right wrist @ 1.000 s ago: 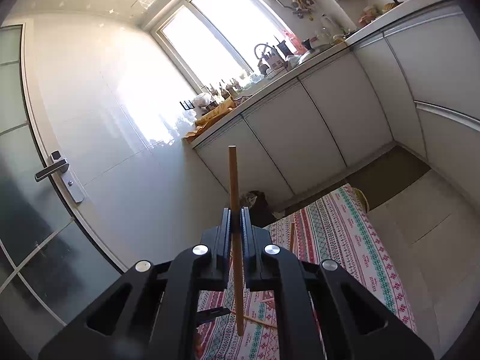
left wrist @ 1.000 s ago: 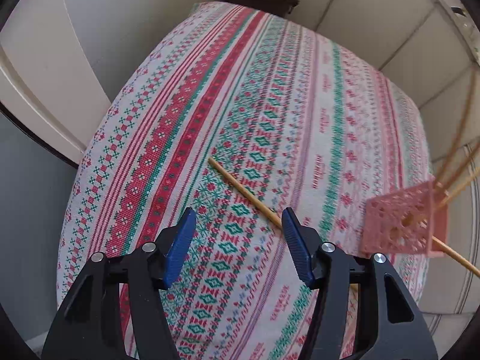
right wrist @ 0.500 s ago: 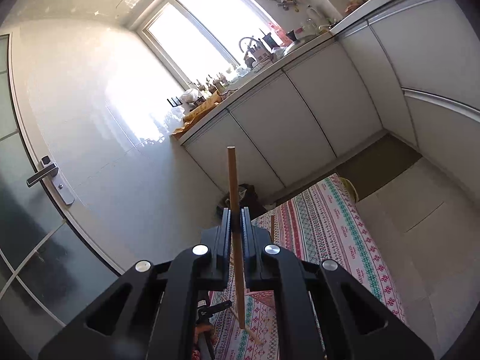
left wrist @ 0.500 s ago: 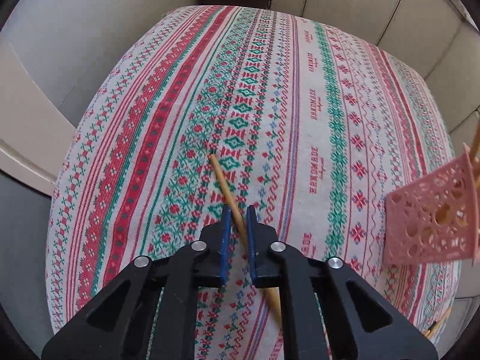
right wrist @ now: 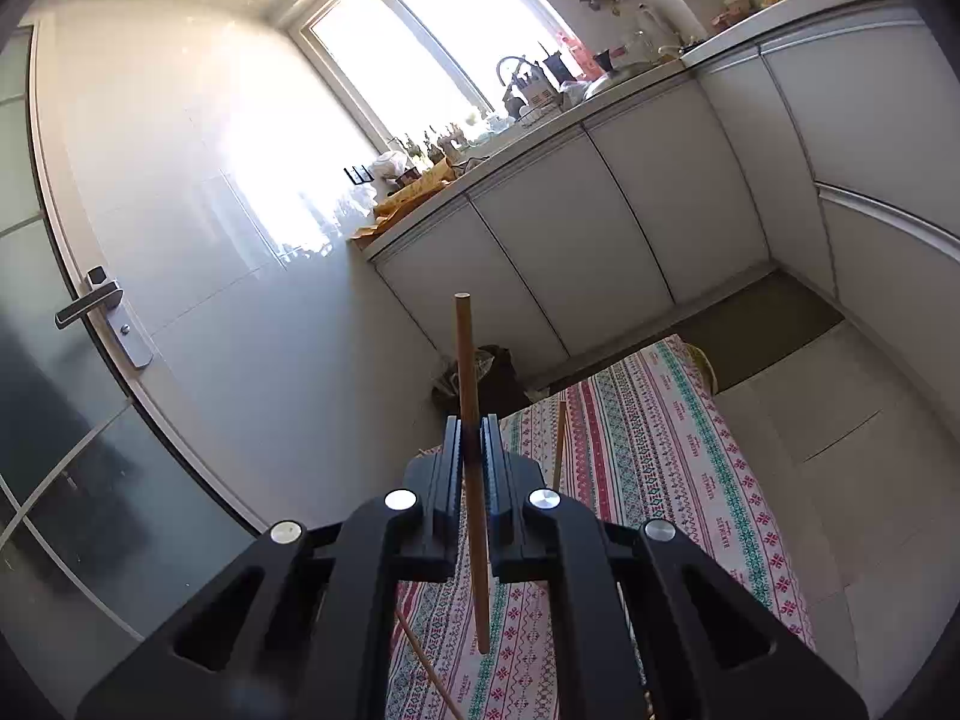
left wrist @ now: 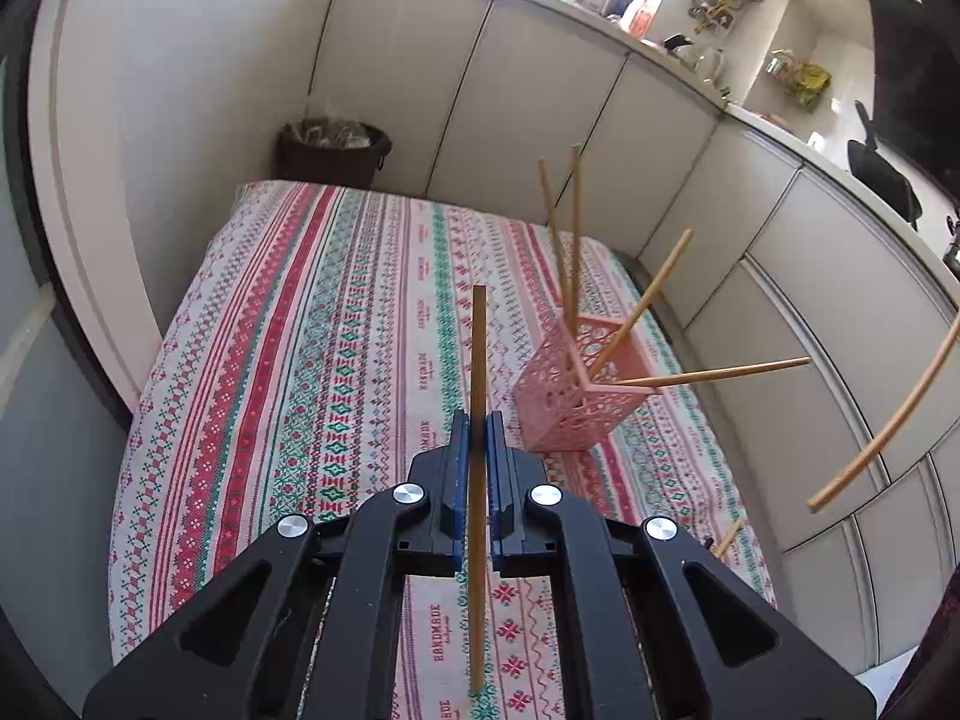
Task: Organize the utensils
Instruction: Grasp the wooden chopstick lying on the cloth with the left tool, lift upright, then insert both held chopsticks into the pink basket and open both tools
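Note:
My left gripper [left wrist: 478, 420] is shut on a wooden chopstick [left wrist: 478, 360] that stands almost upright between its blue pads, lifted clear of the patterned tablecloth [left wrist: 336, 324]. To its right a pink perforated holder [left wrist: 576, 390] sits on the cloth with several chopsticks leaning out of it. Another chopstick [left wrist: 888, 432] hangs in the air at the far right. In the right wrist view my right gripper [right wrist: 472, 426] is shut on a second chopstick [right wrist: 465, 360], held upright high above the table. A thin stick [right wrist: 560, 438] rises just right of the right gripper.
A dark waste bin [left wrist: 333, 150] stands beyond the table's far end. White cabinets [left wrist: 780, 276] run along the right and back. A door with a handle [right wrist: 90, 306] shows on the left of the right wrist view. A loose chopstick [left wrist: 727, 537] lies near the table's right edge.
The left gripper closed on the chopstick that lay on the cloth, then lifted it and tilted up so the cabinets show. The right gripper kept its chopstick with barely any motion.

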The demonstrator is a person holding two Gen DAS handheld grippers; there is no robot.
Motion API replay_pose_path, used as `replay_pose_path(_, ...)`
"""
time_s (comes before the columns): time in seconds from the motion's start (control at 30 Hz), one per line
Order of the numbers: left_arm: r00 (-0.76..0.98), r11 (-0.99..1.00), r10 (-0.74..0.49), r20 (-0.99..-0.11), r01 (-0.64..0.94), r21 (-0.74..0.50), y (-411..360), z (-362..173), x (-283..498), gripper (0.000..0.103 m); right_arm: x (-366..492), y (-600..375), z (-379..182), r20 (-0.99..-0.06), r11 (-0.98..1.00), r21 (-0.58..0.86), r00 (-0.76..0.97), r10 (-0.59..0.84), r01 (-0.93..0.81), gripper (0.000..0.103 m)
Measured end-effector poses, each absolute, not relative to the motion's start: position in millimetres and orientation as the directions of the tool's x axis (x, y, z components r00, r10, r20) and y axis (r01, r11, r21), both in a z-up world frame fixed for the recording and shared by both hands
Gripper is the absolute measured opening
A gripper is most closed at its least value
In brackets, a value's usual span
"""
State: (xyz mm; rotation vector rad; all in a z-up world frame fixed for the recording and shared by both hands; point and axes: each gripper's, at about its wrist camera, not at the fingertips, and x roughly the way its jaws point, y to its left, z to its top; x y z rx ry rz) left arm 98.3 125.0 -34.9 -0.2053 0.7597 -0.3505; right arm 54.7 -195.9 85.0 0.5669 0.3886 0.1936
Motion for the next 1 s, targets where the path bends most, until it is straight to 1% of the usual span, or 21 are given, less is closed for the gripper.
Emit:
replay_pose_path(0.13,0.735,0.92,-0.389,-0.556,0.282,-0.27,116.5,-4.1,74.2,0.005,55.1,-191.3,89.3,-0.304,0.831,0.551,0.91,0.281,-0.072,0.007)
replay_pose_path(0.33,0.81,0.918,-0.394,-0.435,0.328,-0.222,109.4,43.7,66.5,0.005,56.9,-188.9,102.6,-0.292,0.839,0.539,0.917,0.27,-0.075,0.007)
replay_pose_path(0.43,0.829,0.918,-0.396,-0.394,0.342,-0.202,104.7,63.6,68.2,0.005,59.2,-189.8,109.6,-0.285,0.841,0.535,0.921,0.266,-0.078,0.007)
replay_pose_path(0.6,0.846,0.916,-0.401,-0.351,0.366,-0.163,91.2,92.9,76.1,0.005,66.8,-193.5,120.6,-0.266,0.838,0.54,0.929,0.258,-0.078,0.007)
replay_pose_path(0.77,0.85,0.906,-0.424,-0.313,0.397,-0.15,70.7,111.7,90.9,0.005,82.6,-196.8,133.0,-0.242,0.842,0.534,0.941,0.235,-0.073,0.007)
replay_pose_path(0.9,0.85,0.901,-0.434,-0.298,0.405,-0.156,53.3,110.2,112.3,0.005,102.5,-197.9,135.1,-0.235,0.859,0.509,0.95,0.205,-0.059,0.007)
replay_pose_path(1.0,0.849,0.904,-0.428,-0.31,0.398,-0.158,42.5,94.4,133.2,0.005,120.4,-198.1,129.2,-0.231,0.873,0.486,0.956,0.178,-0.045,0.007)
